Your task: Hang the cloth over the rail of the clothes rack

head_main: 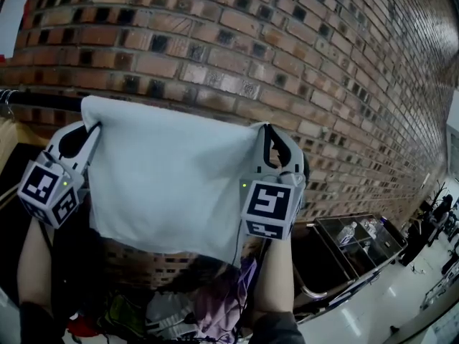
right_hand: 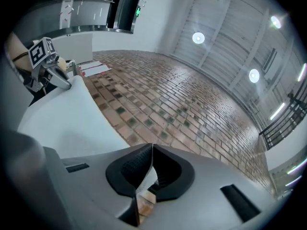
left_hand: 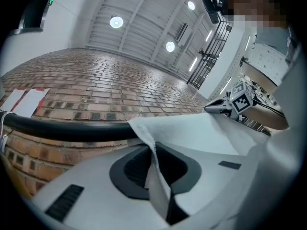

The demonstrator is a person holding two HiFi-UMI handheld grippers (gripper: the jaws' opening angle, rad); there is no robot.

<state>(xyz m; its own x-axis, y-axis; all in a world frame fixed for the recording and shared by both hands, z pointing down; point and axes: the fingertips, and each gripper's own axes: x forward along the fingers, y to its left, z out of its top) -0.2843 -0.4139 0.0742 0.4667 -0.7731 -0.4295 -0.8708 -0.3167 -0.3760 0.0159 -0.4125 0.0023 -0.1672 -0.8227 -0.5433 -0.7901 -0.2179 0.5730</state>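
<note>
Your left gripper (head_main: 92, 127) is clamped shut on the upper left corner of the pale grey rectangular fabric cloth (head_main: 168, 181). The cloth hangs spread in front of the brick wall (head_main: 301, 41), with its top edge about level with the round black metal rail (head_main: 36, 100). Your right gripper (head_main: 267, 129) is pinched shut on the upper right corner. The cloth's long axis seems to run left to right, along the rail, with the free edge pointing down. Hold both corners level and taut, lift them over the rail, then lower them beyond it.

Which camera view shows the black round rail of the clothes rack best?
The left gripper view: the black rail runs long across it. The head view shows only a short end; the right gripper view shows none clearly.
</note>
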